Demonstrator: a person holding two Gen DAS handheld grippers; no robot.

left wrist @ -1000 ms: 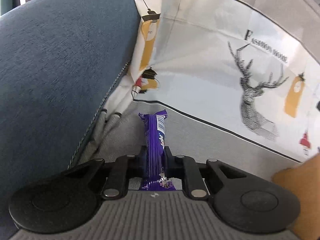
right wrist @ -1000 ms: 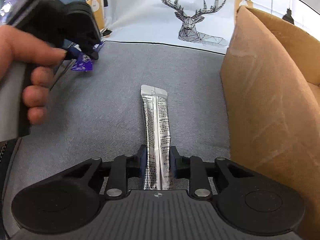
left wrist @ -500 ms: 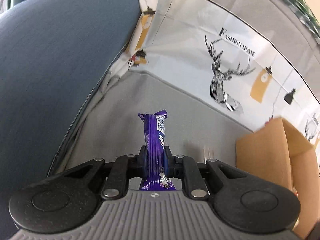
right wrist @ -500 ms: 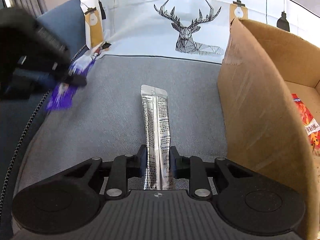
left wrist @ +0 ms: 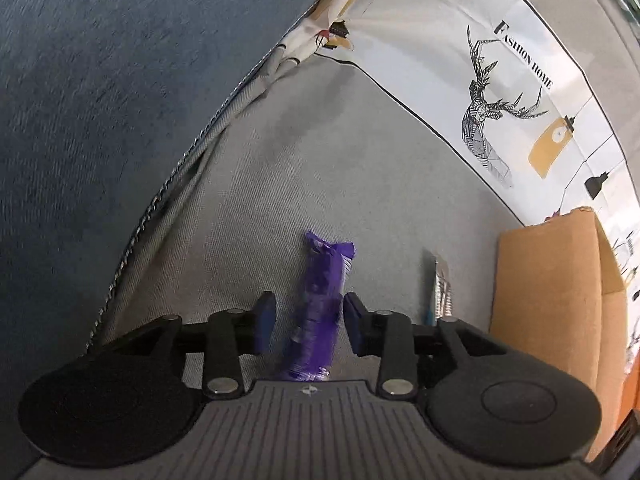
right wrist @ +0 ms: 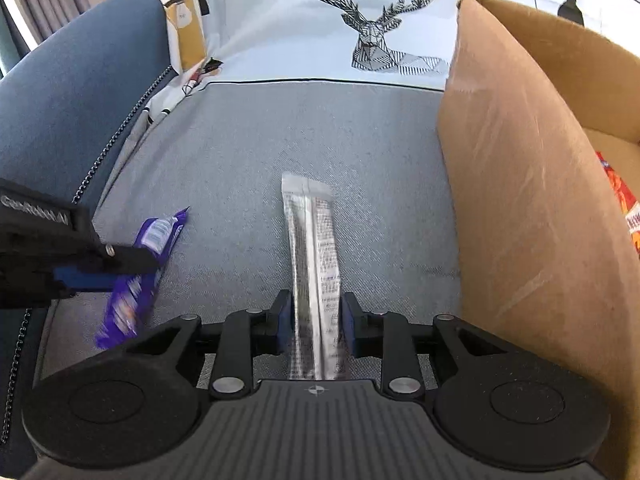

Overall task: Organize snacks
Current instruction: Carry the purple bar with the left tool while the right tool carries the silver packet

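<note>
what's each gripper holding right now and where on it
Left gripper: nothing; its jaws are opening, pads clear of the purple snack bar between them. Right gripper: shut on the silver sachet, near its lower end.

1. Snack bar (left wrist: 320,304): purple wrapper, white label panel.
2. Sachet (right wrist: 314,248): silver foil, small black print.
3. Cardboard box (right wrist: 516,184): plain brown.
4. Sofa seat (right wrist: 304,132): grey weave.
5. Cushion (right wrist: 280,28): white, black geometric deer, mustard lamp motifs.
6. Armrest (left wrist: 120,80): blue.

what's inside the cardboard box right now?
In the cardboard box, one red-orange snack packet shows against the far inner wall. The near wall and the frame edge hide the rest of the floor.
</note>
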